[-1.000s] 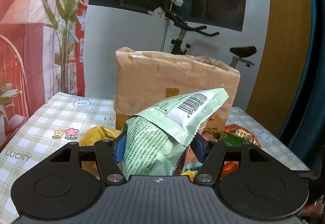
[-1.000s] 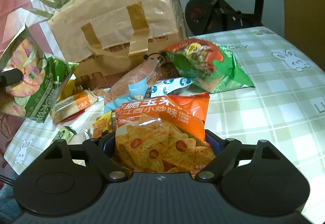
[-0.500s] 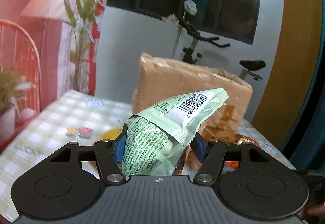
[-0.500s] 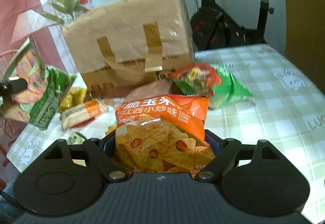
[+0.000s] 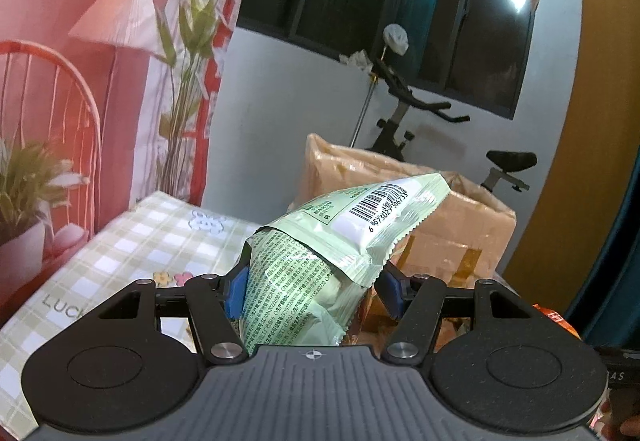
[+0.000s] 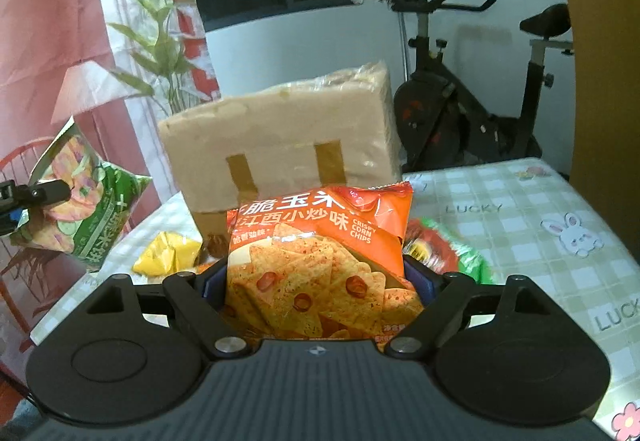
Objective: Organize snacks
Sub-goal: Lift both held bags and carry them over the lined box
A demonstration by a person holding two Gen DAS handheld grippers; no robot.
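Both packets are off the tabletop [image 6: 520,225] and look bound for the brown cardboard box [image 6: 280,149] at its far side. The left hand-held gripper [image 5: 312,281] is clamped on a pale green snack bag [image 5: 320,261], barcode end up; the right hand-held gripper [image 6: 316,281] grips an orange corn chips bag [image 6: 320,253] upright across its width. To do this step well, carry each bag clear above the box's rim before letting go, one at a time, so the two do not collide at the opening; keep the squeeze light, since the chips are likely to crush.

A yellow packet [image 6: 168,259] lies near the box's left foot, and a red-and-green bag [image 6: 448,253] lies to the right behind the chips. Beyond the tabletop stands an exercise bike [image 6: 460,101]. The box's near wall stands between the bags and its opening.
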